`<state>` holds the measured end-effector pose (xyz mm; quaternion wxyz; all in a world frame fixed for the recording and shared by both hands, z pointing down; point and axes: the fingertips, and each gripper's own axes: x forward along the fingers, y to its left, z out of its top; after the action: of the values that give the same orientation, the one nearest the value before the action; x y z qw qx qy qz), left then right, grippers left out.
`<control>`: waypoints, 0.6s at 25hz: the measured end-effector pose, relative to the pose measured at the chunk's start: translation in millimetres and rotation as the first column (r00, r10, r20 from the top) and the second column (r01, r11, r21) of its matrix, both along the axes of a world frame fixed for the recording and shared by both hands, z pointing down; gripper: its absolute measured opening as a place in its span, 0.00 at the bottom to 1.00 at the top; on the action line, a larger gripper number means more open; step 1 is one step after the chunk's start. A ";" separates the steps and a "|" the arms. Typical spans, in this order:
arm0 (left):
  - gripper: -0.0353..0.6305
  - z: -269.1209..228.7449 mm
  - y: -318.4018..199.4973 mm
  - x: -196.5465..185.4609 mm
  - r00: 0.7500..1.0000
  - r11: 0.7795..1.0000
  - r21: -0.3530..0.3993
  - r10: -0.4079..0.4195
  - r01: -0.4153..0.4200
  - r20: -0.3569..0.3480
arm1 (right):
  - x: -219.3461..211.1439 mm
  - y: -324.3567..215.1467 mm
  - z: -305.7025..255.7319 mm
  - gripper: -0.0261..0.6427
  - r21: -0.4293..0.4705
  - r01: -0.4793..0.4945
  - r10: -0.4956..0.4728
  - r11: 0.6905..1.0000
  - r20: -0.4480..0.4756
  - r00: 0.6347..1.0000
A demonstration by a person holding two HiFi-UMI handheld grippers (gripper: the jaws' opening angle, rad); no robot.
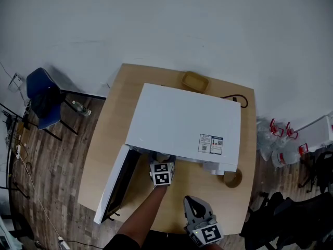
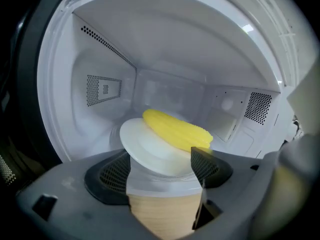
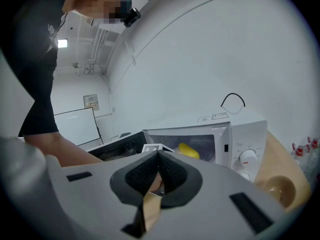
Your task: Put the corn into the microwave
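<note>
A yellow corn cob (image 2: 175, 129) lies on a white plate (image 2: 142, 146) inside the white microwave (image 1: 182, 121), whose door (image 1: 115, 184) hangs open to the left. My left gripper (image 2: 160, 170) reaches into the opening. Its jaws stand wide apart, with the plate's near rim between the pads and no pad pressing on it. In the head view only its marker cube (image 1: 162, 173) shows at the oven's front. My right gripper (image 3: 159, 159) is shut on nothing and waits near the table's front edge (image 1: 196, 208). It faces the microwave (image 3: 245, 134), where the corn (image 3: 188, 150) shows inside.
A small wooden bowl (image 1: 232, 178) sits on the table right of the microwave's control panel. A tan dish (image 1: 194, 80) and a black cable (image 1: 237, 99) lie behind the oven. A blue chair (image 1: 44, 100) stands on the floor at left, and red-capped bottles (image 1: 281, 134) at right.
</note>
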<state>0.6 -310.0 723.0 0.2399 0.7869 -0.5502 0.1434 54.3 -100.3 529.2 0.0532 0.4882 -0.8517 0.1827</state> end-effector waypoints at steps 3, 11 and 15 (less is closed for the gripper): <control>0.58 -2.0 3.1 -3.2 0.999 1.000 0.027 -0.015 0.017 -0.044 | 2.5 0.5 1.6 0.13 -0.005 0.000 -0.001 1.000 -0.006 1.000; 0.58 -13.6 6.3 -8.2 0.957 0.999 0.024 -0.026 0.035 -0.290 | -0.5 2.4 3.6 0.13 0.010 0.013 -0.014 1.000 0.024 1.000; 0.57 -17.6 8.5 -11.8 0.909 0.999 0.004 -0.047 0.053 -0.413 | -3.9 4.8 5.1 0.13 -0.007 0.023 -0.023 1.000 0.021 1.000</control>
<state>-11.2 -301.5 705.4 0.3482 0.7869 -0.5081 -0.0367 50.4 -95.5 534.3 0.0484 0.4764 -0.8570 0.1903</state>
